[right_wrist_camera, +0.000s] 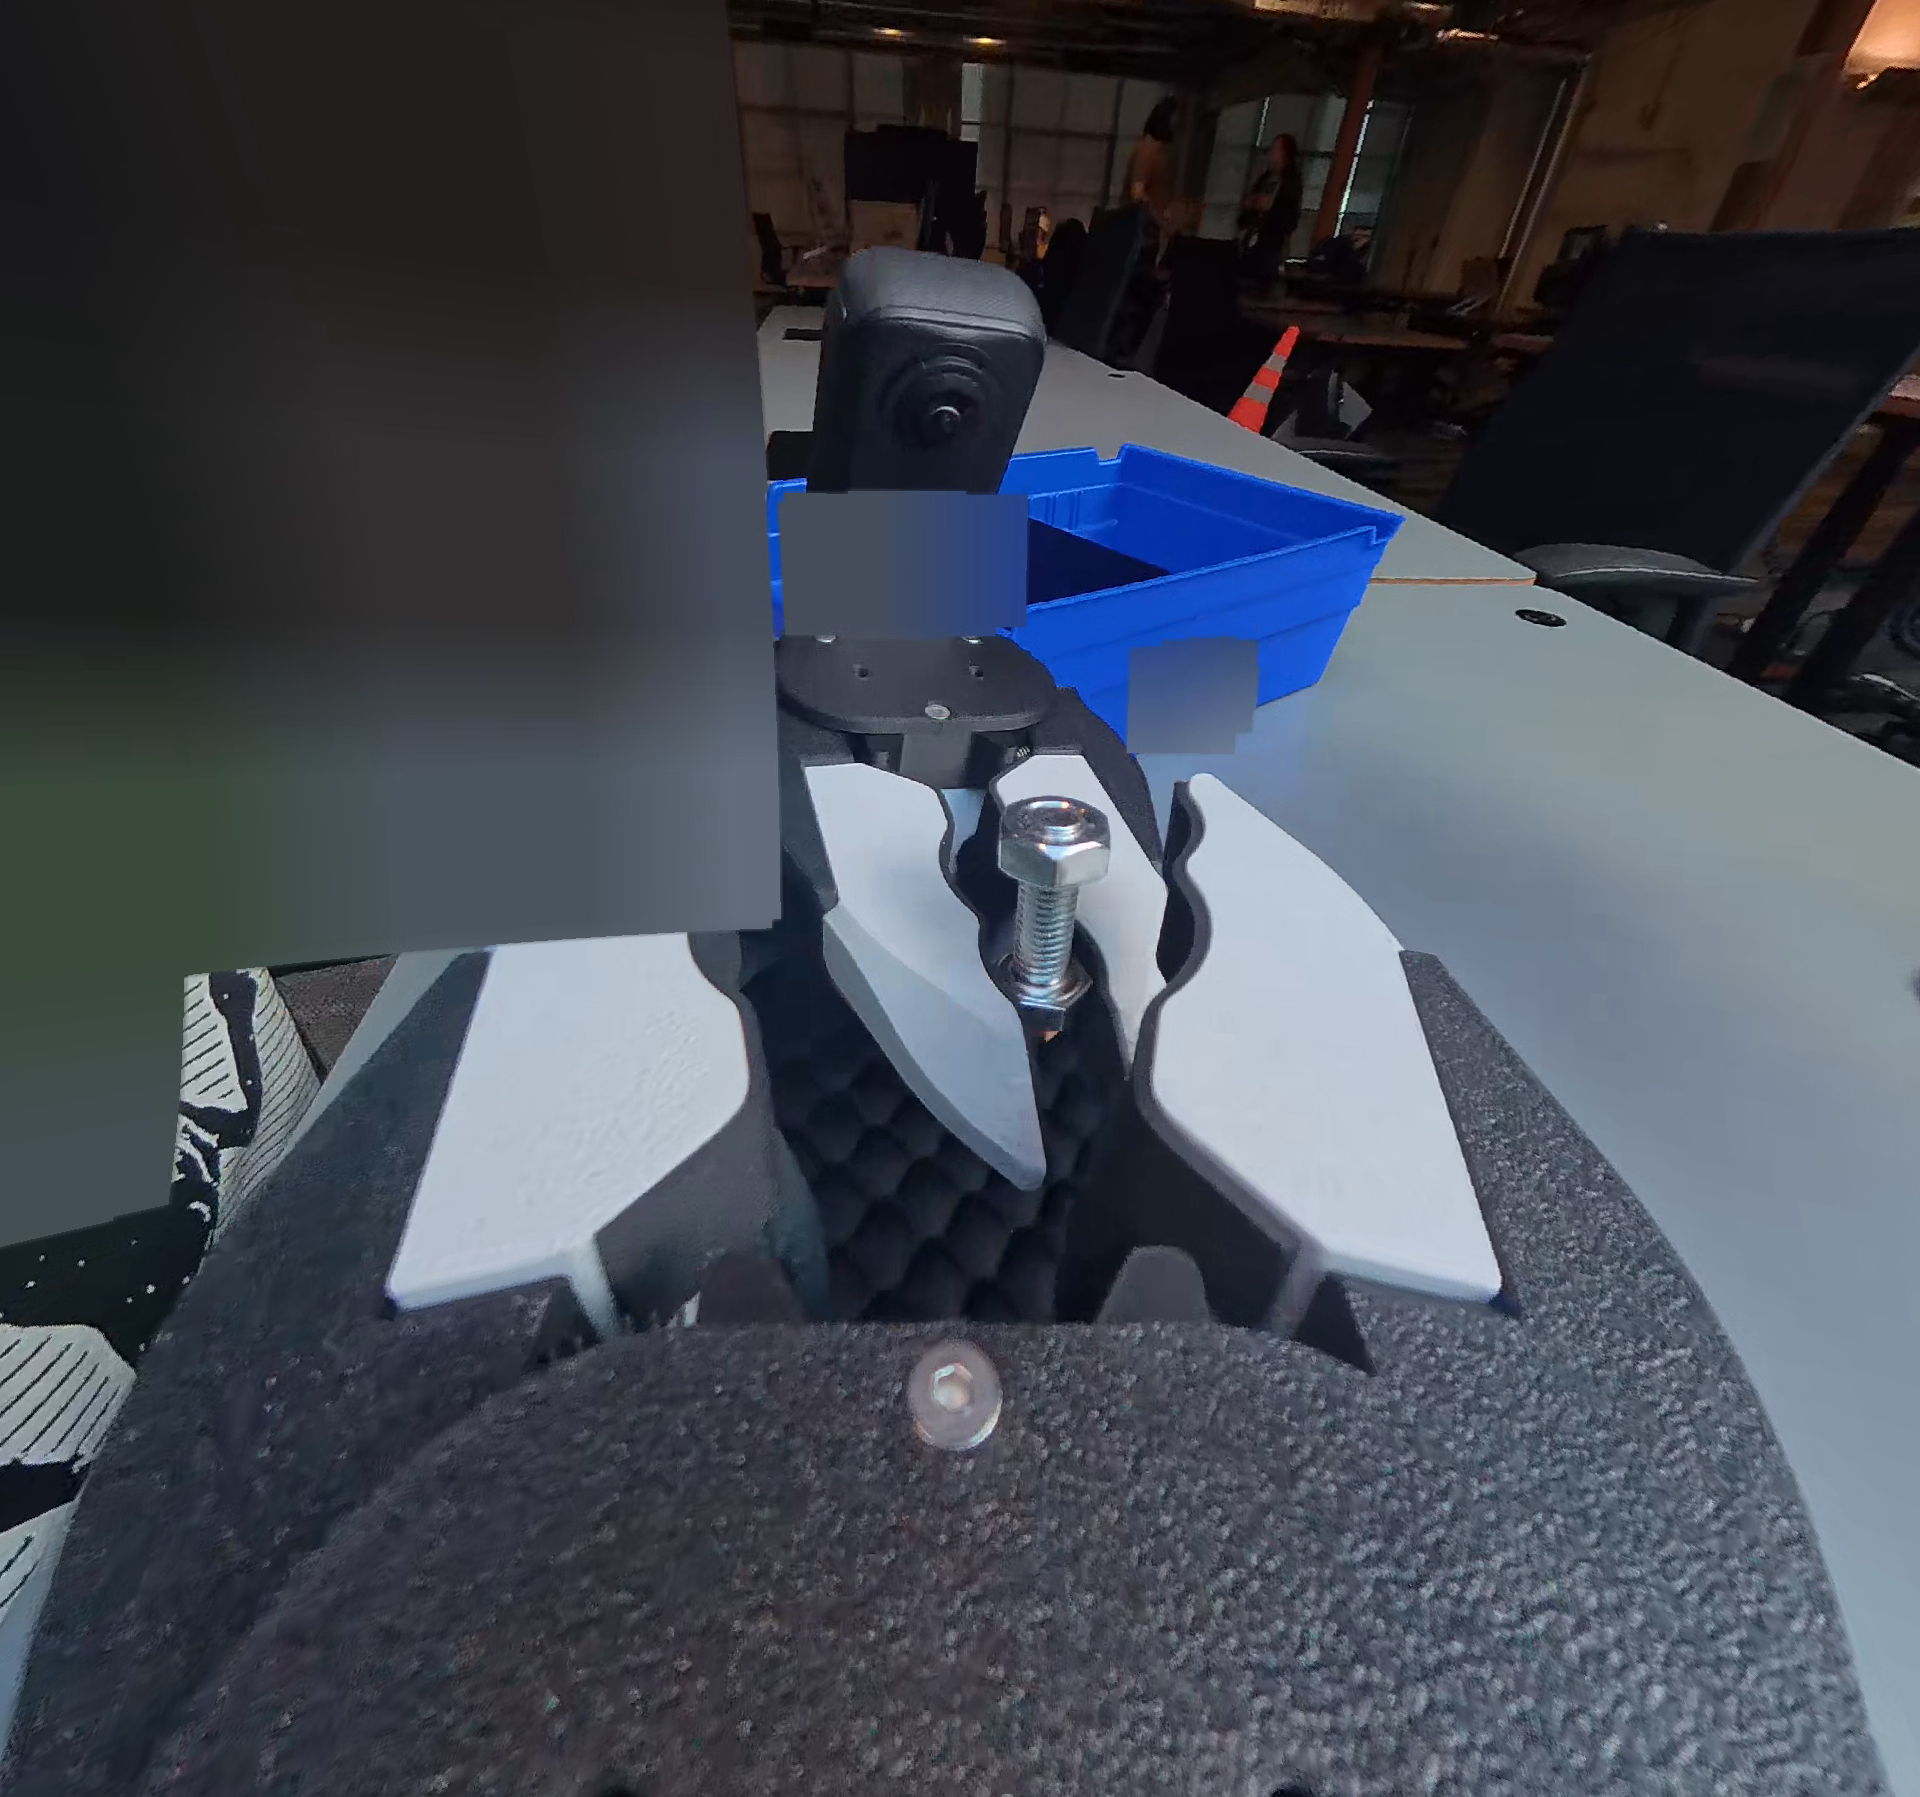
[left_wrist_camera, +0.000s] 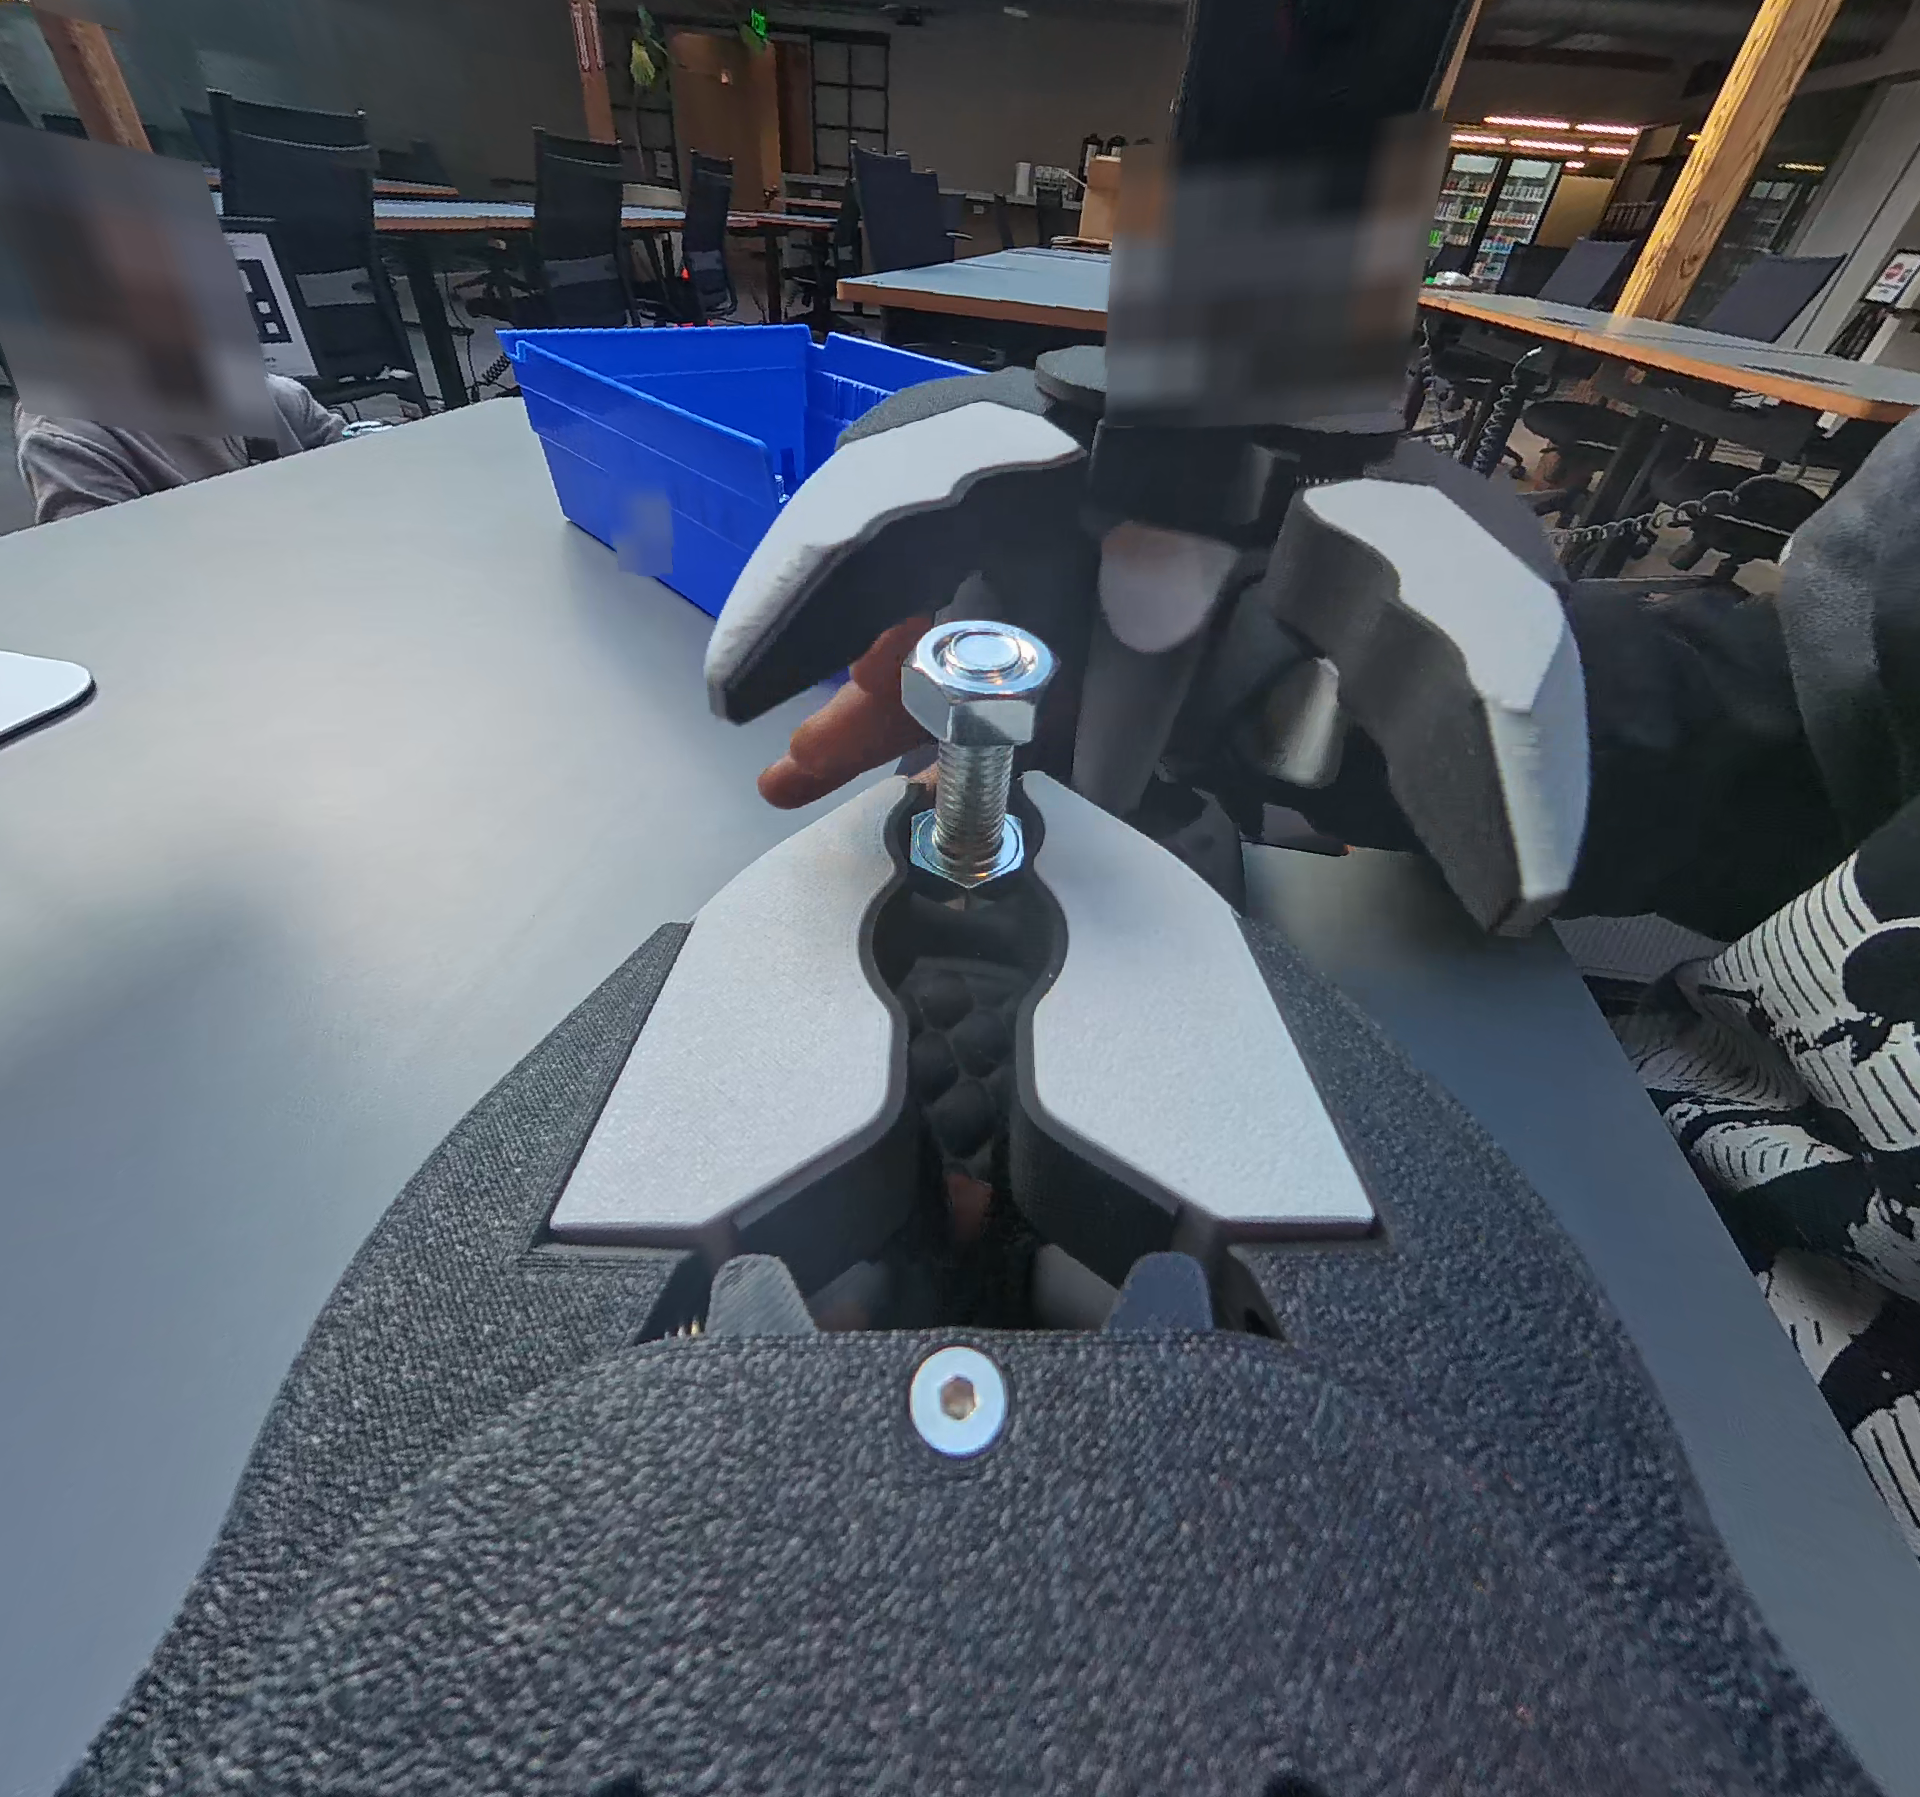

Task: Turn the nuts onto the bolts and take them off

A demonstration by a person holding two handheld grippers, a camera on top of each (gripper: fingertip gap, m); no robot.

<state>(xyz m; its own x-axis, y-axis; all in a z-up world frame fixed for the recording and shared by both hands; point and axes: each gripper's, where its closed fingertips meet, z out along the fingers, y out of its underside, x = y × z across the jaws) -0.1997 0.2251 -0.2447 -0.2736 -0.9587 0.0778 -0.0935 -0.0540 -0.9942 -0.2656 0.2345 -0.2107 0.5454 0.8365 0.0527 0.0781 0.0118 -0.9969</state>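
1. Grey table (left_wrist_camera: 312, 708) w/ blue bin (left_wrist_camera: 665, 438); only right view shows the bin's inside.
2. Right gripper (left_wrist_camera: 1132, 708), jaws spread wide, beside bolt (left_wrist_camera: 971, 771).
3. Left gripper (left_wrist_camera: 961, 838) clenched on nut (left_wrist_camera: 966, 854), prob. at bolt's lower end; bolt head up.

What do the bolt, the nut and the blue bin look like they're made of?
Bolt and nut: bright, shiny silver with sharp reflections, likely zinc-plated steel. Blue bin: evenly coloured, with moulded ribs and a soft sheen, probably plastic.
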